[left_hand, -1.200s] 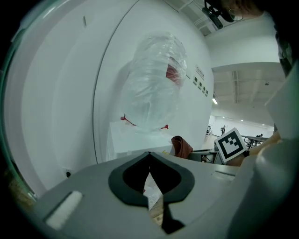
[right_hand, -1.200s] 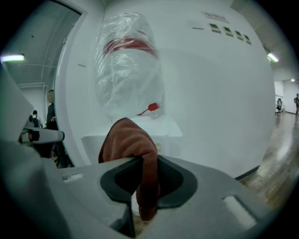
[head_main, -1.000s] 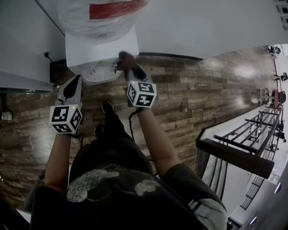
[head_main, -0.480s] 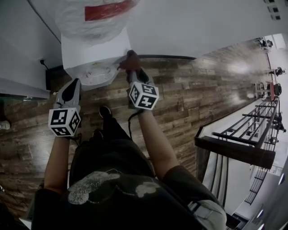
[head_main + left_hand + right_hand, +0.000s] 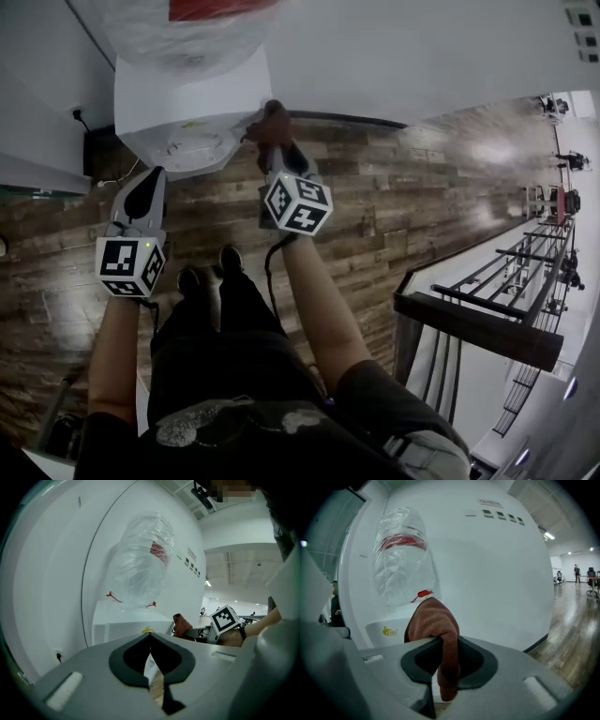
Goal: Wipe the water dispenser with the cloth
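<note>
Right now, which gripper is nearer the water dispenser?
Right. The right gripper holds the cloth at the dispenser's edge; the left gripper sits short of it, apart.

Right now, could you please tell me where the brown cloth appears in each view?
Head view: top centre, cloth at the right gripper's tip against the dispenser.
Left gripper view: right of centre, beside the marker cube.
Right gripper view: centre, pinched between the fingers.
Shared landmark: the wrapped bottle with a red label.
</note>
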